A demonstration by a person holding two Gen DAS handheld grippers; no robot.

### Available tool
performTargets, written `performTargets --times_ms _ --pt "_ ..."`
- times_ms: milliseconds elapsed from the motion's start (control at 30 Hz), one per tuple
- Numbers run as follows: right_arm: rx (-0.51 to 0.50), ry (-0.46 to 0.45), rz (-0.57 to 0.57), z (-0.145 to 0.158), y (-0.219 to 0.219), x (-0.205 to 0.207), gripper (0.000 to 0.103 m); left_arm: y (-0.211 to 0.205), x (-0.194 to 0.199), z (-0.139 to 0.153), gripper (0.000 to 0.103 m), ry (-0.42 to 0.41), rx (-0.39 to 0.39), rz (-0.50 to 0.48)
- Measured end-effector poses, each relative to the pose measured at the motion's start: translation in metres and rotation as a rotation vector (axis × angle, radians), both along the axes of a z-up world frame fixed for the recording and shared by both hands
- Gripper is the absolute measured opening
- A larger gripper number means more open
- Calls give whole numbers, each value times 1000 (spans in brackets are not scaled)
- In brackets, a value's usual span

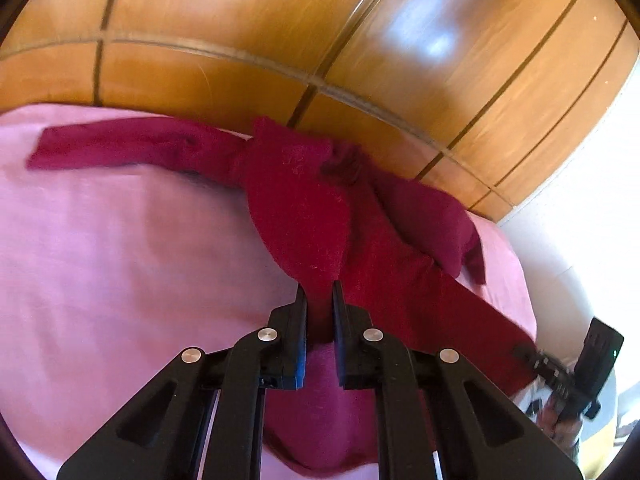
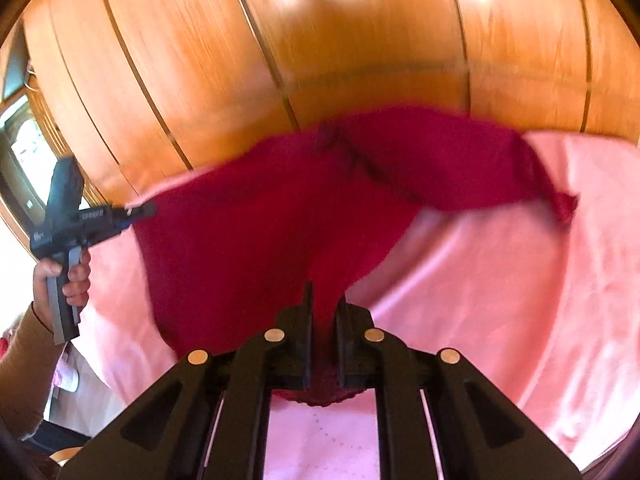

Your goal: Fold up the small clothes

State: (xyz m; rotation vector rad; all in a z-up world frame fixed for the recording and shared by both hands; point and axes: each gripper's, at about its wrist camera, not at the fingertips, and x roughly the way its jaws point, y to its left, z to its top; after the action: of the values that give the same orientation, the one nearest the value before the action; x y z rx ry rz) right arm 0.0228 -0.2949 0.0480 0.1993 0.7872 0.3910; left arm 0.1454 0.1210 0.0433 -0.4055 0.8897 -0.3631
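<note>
Left claw: closed tight on a pinch of the red sweater, low in the middle of its view.
Right claw: closed tight on another bit of the sweater's edge.
Sweater: partly lifted, stretched between both claws, one sleeve lying flat at the upper left.
Bed sheet: pink, under the sweater.
Wardrobe: brown wood, behind the bed.
Hand: held the left claw's handle, at the left edge.
</note>
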Motion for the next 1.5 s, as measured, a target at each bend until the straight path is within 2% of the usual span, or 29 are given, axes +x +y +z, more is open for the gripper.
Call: performTargets --times_ms 100,133,200,267,300,333,467,567,600,667,700,833,933,1000,1067,1200,1267,1300,1333,1400,1500 --pt "-6 -7 -20 6 -16 -25 8 12 -20 14 11 4 44 -14" --pt "-12 8 -26 3 -12 -14 8 13 -25 14 11 16 53 -10" --pt "-27 66 -33 -16 -15 -22 8 14 -38 1 11 35 47 -5" --pt "-38 127 -51 -37 -19 -24 8 21 -50 -17 33 63 22 22" --pt "-48 164 -74 -52 -22 -26 8 28 -58 -30 58 77 10 49" --pt "-55 189 -91 -61 -26 -20 8 29 -63 -39 66 84 3 72" --pt "-56 280 -163 -106 -37 -13 8 41 -93 -86 66 155 -80 122" --pt "-60 315 -180 -122 -38 -6 9 34 -113 -112 66 184 -65 119" --pt "-62 319 -180 -117 -34 -12 9 32 -115 -119 66 194 -73 126" --pt "-59 320 -183 -125 -36 -1 9 24 -116 -134 35 215 -78 108" --pt "-60 317 -183 -126 -37 1 9 21 -114 -136 14 221 -47 97" --pt "-72 259 -166 -108 -33 -18 8 14 -118 -126 8 178 28 89" --pt "-66 221 -123 -91 -34 -32 8 21 -131 -118 7 168 48 77" --pt "-72 228 -91 -88 -33 -39 8 22 -142 -119 7 179 56 66" --pt "-82 254 -46 -92 -29 -48 8 19 -161 -125 7 215 91 49" --pt "-100 311 8 -111 -22 -62 8 22 -176 -134 10 263 94 78" --pt "-80 316 -5 -113 -25 -56 10 26 -172 -127 27 246 118 134" --pt "-71 312 -24 -112 -28 -51 15 28 -168 -121 43 227 125 157" --pt "-62 295 -46 -109 -34 -45 23 29 -162 -110 50 187 133 189" --pt "-65 258 -92 -99 -44 -38 36 26 -153 -96 50 123 141 206" --pt "-52 216 -229 -92 -74 -10 39 6 -129 -81 50 33 172 192"
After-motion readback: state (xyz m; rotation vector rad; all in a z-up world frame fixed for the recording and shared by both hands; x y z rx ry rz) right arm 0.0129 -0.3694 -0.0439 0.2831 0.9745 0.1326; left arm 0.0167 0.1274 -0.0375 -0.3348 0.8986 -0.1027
